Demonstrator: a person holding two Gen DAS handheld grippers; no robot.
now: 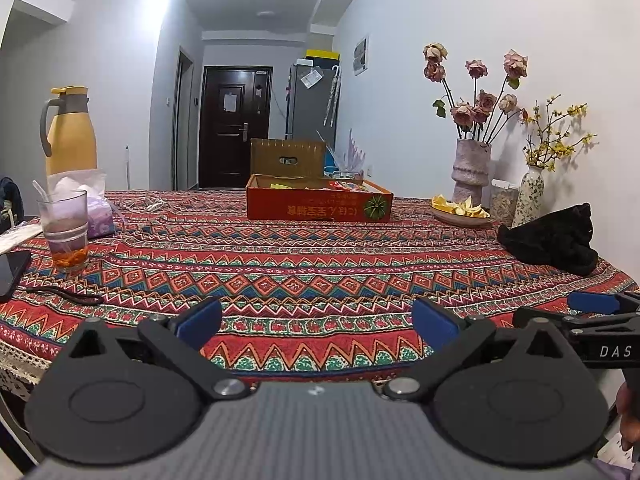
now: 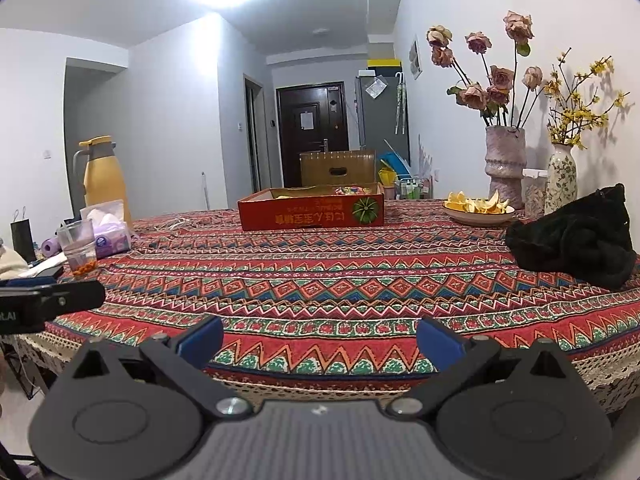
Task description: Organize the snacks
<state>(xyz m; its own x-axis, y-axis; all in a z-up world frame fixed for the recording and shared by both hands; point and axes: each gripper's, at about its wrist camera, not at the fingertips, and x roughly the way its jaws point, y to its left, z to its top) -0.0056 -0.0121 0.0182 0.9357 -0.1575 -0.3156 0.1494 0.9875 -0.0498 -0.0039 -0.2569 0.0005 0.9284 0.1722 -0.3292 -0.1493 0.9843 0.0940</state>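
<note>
Both my claws hang low at the near edge of the table (image 1: pixel 320 264), which wears a red patterned cloth. My left gripper (image 1: pixel 318 324) has its blue pads spread wide w/ nothing between them; same for my right gripper (image 2: pixel 320 344), jaws apart & empty. In the left view the right claw pokes in at 3 o'clock; in the right view the left one shows at 9 o'clock.

The snacks (image 2: pixel 352 190) sit in a shallow red cardboard box (image 1: pixel 318 206) w/ a green melon print, at 12 o'clock from both claws, well apart from them, toward the far side of the table. Colourful wrappers show in the box's right part, yellow bits on its left; can't tell exactly what they are. Behind the box, a brown chair back (image 1: pixel 287 158).

At 10 o'clock: a glass cup (image 1: pixel 66 230) w/ a straw & orange bits at the bottom, a tissue pack (image 1: pixel 94 204) just behind it, then a yellow thermos jug (image 1: pixel 70 132). A dark phone (image 1: pixel 12 272) lies at 9 o'clock by the left edge.

At 2 o'clock: a plate of orange peels (image 2: pixel 478 206), a pinkish vase of dried roses (image 2: pixel 505 164) behind it, a floral vase (image 2: pixel 561 178) w/ yellow sprigs beside that. A black bag (image 2: pixel 576 236) slumps at 3 o'clock, near the right edge
</note>
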